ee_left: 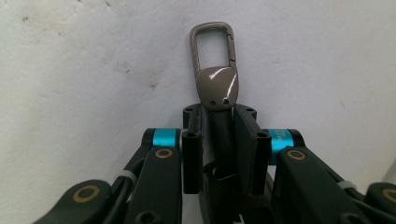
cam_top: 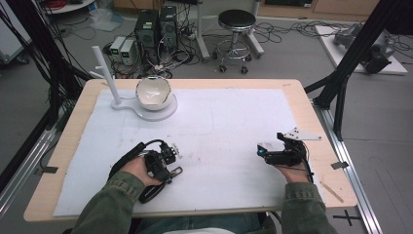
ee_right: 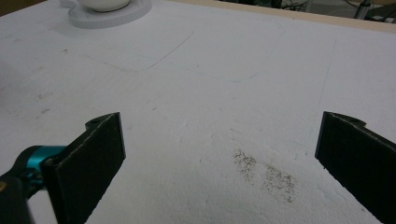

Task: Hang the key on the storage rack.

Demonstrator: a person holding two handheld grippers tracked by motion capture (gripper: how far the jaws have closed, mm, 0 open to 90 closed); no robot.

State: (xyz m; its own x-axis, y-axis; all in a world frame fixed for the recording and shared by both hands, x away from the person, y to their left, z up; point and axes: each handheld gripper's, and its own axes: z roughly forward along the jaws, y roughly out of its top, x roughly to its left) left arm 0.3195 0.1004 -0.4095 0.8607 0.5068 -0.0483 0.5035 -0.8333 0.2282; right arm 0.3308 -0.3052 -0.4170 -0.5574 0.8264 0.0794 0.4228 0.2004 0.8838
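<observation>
A grey-brown metal carabiner clip [ee_left: 214,70] on a black strap [ee_left: 219,135] sticks out from my left gripper [ee_left: 220,116], whose jaws are shut on the strap. In the high view the left gripper [cam_top: 168,169] lies low on the white mat [cam_top: 229,122] at the front left, and the clip [cam_top: 176,171] pokes out to its right. My right gripper [cam_top: 264,153] hovers at the front right, pointing left. Its jaws stand wide apart over bare mat, and the right gripper [ee_right: 219,149] holds nothing.
A white bowl [cam_top: 153,92] sits on a round white base [cam_top: 168,111] with an upright peg post [cam_top: 106,73] at the mat's far left. The bowl's base [ee_right: 112,16] shows at the right gripper view's top left. A dark smudge [ee_right: 266,175] marks the mat.
</observation>
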